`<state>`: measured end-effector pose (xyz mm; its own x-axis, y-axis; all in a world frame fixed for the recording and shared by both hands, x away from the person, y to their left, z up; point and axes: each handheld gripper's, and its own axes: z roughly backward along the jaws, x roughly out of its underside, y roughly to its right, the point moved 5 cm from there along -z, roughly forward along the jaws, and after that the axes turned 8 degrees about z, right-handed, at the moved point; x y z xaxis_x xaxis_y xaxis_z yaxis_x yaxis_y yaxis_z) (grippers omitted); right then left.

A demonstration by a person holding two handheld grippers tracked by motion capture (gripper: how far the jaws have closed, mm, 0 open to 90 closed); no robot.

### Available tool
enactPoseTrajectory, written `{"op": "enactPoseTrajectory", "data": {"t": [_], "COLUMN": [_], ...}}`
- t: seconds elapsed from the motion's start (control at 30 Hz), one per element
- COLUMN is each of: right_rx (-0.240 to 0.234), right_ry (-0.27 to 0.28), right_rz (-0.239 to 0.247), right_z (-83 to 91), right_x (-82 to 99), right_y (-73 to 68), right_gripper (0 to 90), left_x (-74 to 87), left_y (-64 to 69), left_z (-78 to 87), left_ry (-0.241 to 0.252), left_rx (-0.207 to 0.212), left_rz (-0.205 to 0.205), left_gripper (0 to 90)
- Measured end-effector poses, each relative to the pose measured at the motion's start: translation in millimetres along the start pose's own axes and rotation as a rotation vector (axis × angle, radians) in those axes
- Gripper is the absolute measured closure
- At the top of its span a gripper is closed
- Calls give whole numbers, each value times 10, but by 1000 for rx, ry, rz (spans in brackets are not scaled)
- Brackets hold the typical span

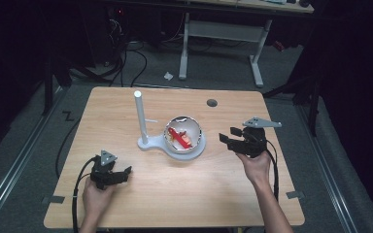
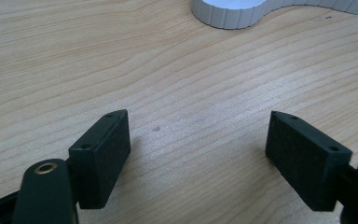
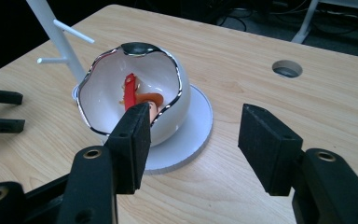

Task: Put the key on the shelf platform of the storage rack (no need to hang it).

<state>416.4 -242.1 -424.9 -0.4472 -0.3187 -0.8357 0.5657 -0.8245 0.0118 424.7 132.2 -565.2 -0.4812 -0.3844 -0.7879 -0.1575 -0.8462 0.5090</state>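
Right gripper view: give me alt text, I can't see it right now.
The right tool hangs open and empty over the wooden table, aimed at a white bowl with a wavy dark rim that holds red and orange pieces. The bowl sits on a round white base, with a white post behind.

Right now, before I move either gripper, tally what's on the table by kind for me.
Bowls: 1, the white bowl with the wavy rim
White stands: 1, the stand whose post rises beside the bowl
Red and orange items in the bowl: at least 2 pieces, exact number unclear
Grippers: 2, left gripper and right gripper, both empty
Total: 6
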Motion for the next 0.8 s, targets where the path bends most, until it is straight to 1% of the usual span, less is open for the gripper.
{"op": "enactPoseTrajectory", "data": {"t": [0.13, 0.2, 0.27, 0.43, 0.5, 0.57, 0.73, 0.8], "right_rx": [10, 15, 22, 33, 30, 37, 49, 53], "right_ry": [4, -1, -2, 24, 22, 10, 23, 20], "right_rz": [-28, -34, -28, -34, -47, -54, -74, -78], "right_z": [57, 97, 142, 276, 308, 332, 411, 426], "right_x": [72, 99, 111, 144, 188, 242, 368, 412], "right_y": [57, 73, 89, 121, 136, 161, 199, 204], "right_gripper": [439, 439, 439, 440, 440, 440, 440, 440], "left_x": [0, 0, 0, 1, 0, 0, 1, 1], "left_y": [0, 0, 0, 1, 1, 1, 1, 2], "left_z": [0, 0, 0, -1, -1, -1, -1, -1], "left_ry": [0, 0, 0, 0, 0, 1, 1, 1], "left_rx": [0, 0, 0, 0, 0, 0, 0, 0], "left_rz": [0, 0, 0, 0, 0, 0, -1, 0], "left_gripper": [221, 221, 222, 221, 222, 221, 221, 221]}}
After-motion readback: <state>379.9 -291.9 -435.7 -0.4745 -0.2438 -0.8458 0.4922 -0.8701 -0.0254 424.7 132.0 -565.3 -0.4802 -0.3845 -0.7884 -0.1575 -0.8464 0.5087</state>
